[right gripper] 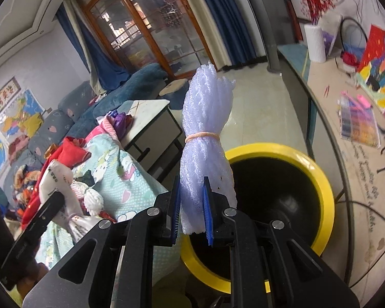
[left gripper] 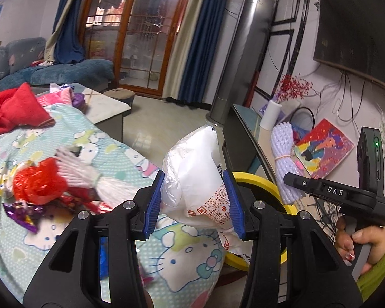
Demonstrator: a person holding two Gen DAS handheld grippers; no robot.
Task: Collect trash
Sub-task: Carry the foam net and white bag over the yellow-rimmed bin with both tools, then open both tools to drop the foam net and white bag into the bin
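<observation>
**Both grippers loaded beside the bin**

Left wrist view: the left hand-held gripper (left gripper: 195, 202) clamps a crumpled white plastic bag with red print (left gripper: 195, 179) beside the yellow-rimmed round black bin (left gripper: 259, 179).

Right wrist view: the right hand-held gripper (right gripper: 191, 210) clamps a banded bundle of white foam netting (right gripper: 205, 133) over the bin's rim (right gripper: 318, 177).

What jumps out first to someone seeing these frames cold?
Both grippers are loaded: the left gripper is shut on a white plastic bag, the right gripper on a bundle of white foam netting tied with a rubber band. Below and just behind the netting gapes the yellow-rimmed bin. Left of it, the Hello Kitty blanket holds more scraps, notably a red plastic bag.
</observation>
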